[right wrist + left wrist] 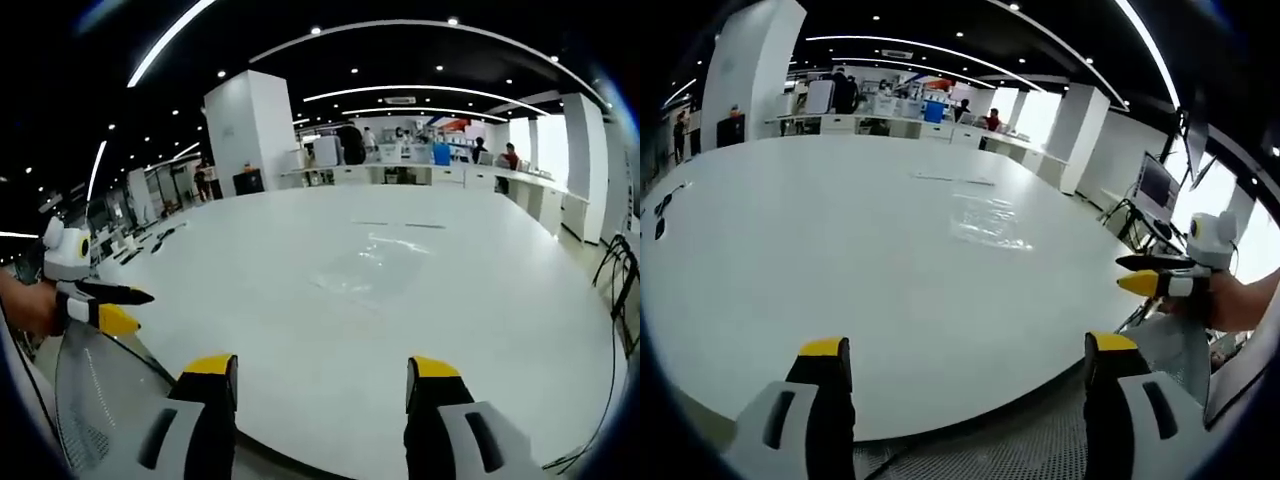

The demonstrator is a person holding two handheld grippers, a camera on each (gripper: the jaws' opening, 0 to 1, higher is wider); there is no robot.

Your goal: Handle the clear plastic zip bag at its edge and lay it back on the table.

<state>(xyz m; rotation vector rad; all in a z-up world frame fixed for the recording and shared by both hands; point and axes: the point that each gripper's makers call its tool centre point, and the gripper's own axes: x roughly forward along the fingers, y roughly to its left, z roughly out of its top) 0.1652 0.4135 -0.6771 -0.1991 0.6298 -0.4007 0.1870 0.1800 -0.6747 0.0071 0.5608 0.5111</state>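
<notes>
A clear plastic zip bag (985,218) lies flat on the big white table (840,260), well beyond both grippers; in the right gripper view the bag (372,265) sits near the table's middle. My left gripper (970,350) hovers open over the near table edge with nothing between its yellow-tipped jaws. My right gripper (322,372) is open too, held at the table's near edge. The right gripper (1145,275) enters the left gripper view from the right, held by a hand. The left gripper (112,306) comes into the right gripper view from the left.
A thin strip (952,180) lies on the table beyond the bag. Small dark items (660,208) rest at the far left edge. A monitor on a stand (1157,187) and chairs stand to the right. Desks and people fill the background.
</notes>
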